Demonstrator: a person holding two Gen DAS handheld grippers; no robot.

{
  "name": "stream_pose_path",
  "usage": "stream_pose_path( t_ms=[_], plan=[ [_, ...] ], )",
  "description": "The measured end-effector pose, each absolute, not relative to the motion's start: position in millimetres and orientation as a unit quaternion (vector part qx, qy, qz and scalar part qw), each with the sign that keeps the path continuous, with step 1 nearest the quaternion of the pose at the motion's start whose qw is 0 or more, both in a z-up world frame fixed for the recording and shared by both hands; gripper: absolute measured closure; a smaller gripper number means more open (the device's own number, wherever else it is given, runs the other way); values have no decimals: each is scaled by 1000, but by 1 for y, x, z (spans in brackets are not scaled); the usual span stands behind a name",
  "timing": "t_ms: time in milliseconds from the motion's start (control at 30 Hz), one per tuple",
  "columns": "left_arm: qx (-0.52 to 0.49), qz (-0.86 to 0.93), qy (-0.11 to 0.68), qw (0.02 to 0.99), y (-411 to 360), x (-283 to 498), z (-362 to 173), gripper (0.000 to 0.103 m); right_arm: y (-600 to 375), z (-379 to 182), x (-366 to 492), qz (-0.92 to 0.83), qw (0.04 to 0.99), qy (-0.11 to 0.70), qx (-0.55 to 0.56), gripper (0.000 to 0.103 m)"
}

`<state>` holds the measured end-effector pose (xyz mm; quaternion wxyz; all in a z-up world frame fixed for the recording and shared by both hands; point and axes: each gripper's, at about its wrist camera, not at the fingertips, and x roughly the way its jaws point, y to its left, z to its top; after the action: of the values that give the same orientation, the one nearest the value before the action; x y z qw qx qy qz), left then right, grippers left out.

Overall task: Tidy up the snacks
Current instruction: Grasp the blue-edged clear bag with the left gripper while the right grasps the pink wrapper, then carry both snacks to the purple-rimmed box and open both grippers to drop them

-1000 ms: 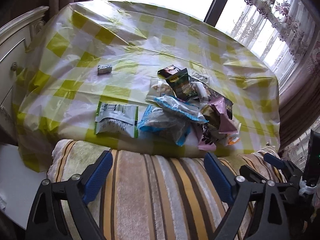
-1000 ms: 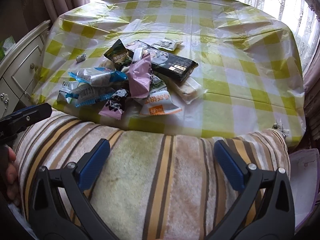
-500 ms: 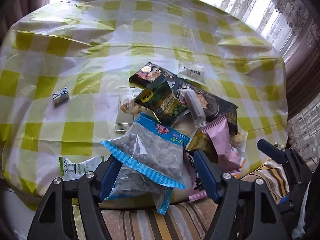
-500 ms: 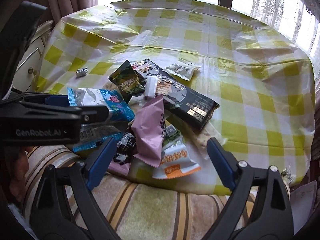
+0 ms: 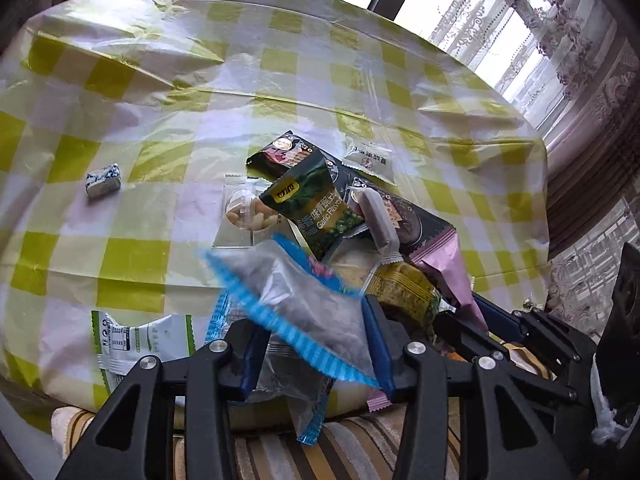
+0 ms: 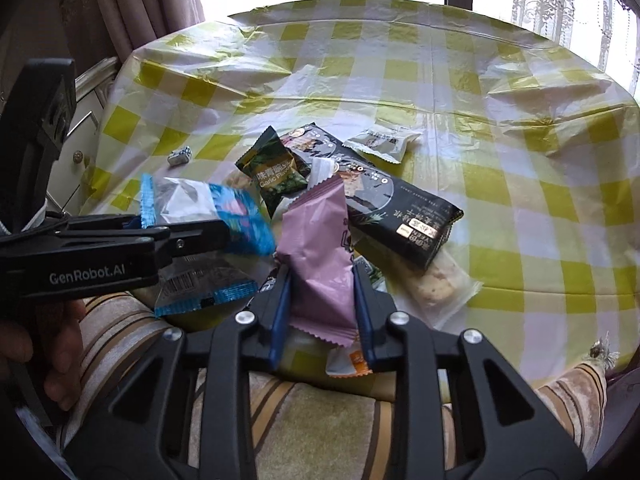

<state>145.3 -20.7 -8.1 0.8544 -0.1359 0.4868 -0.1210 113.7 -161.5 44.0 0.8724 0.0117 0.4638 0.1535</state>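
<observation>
Both grippers have reached the pile: right gripper [image 6: 320, 300] clamps pink packet [image 6: 320, 248], left gripper [image 5: 312, 344] closing, seemingly gripping blue-edged bag [image 5: 304, 300].

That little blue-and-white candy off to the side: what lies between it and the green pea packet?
Left wrist view: between the candy and green pea packet, bare checked tablecloth, then a clear nut pouch.

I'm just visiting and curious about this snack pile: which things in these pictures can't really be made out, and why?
- Blue-edged clear packet, left wrist view: motion blur smears its print; the left gripper, jaws closing around it, covers its lower end.
- Orange-and-white packet, right wrist view: mostly hidden behind the pink packet and the right gripper clamping it.
- Small blue-and-white candy, right wrist view: too small to read.
- Green-and-white packet, left wrist view: half hidden by the left gripper's frame.
</observation>
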Motion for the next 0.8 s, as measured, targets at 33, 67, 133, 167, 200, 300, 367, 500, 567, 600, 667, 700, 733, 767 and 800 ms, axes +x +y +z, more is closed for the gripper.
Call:
stream_pose_path(
  t_ms=[33, 67, 133, 167, 200, 300, 367, 500, 567, 600, 667, 700, 733, 767, 800],
  plan=[
    [-150, -126, 484, 853, -17, 145, -8, 57, -164, 46, 113, 153, 874, 460, 18, 70],
    [-167, -133, 483, 849, -13, 146, -8, 56, -167, 49, 111, 153, 876, 457, 25, 70],
    [-203, -150, 484, 838, -6, 147, -11, 56, -173, 51, 108, 153, 877, 454, 37, 70],
    [-209, -151, 486, 835, -6, 148, -12, 56, -176, 53, 106, 152, 877, 453, 44, 70],
    [-201, -146, 490, 835, -8, 149, -13, 59, -180, 54, 104, 151, 878, 452, 52, 70],
    [-185, -136, 502, 834, -14, 151, -17, 74, -196, 58, 96, 143, 879, 449, 73, 70],
    [-188, -134, 489, 841, -13, 149, -13, 82, -208, 60, 91, 136, 879, 448, 86, 70],
    [-197, -136, 452, 859, -12, 141, 3, 85, -236, 63, 79, 119, 879, 447, 111, 70],
    [-199, -132, 435, 868, -14, 137, 10, 85, -249, 62, 75, 111, 878, 449, 123, 70],
    [-201, -130, 423, 874, -14, 135, 15, 85, -256, 63, 72, 108, 877, 449, 128, 70],
    [-203, -123, 397, 886, -15, 130, 27, 85, -269, 64, 67, 103, 877, 449, 140, 70],
    [-204, -120, 385, 892, -15, 126, 34, 85, -276, 65, 64, 99, 877, 448, 143, 70],
    [-203, -119, 375, 897, -16, 123, 40, 85, -283, 66, 61, 93, 878, 447, 145, 70],
    [-205, -121, 368, 899, -19, 121, 46, 85, -291, 67, 58, 87, 879, 446, 147, 70],
    [-207, -128, 365, 898, -23, 120, 50, 85, -299, 68, 55, 80, 879, 446, 151, 70]
  ],
)
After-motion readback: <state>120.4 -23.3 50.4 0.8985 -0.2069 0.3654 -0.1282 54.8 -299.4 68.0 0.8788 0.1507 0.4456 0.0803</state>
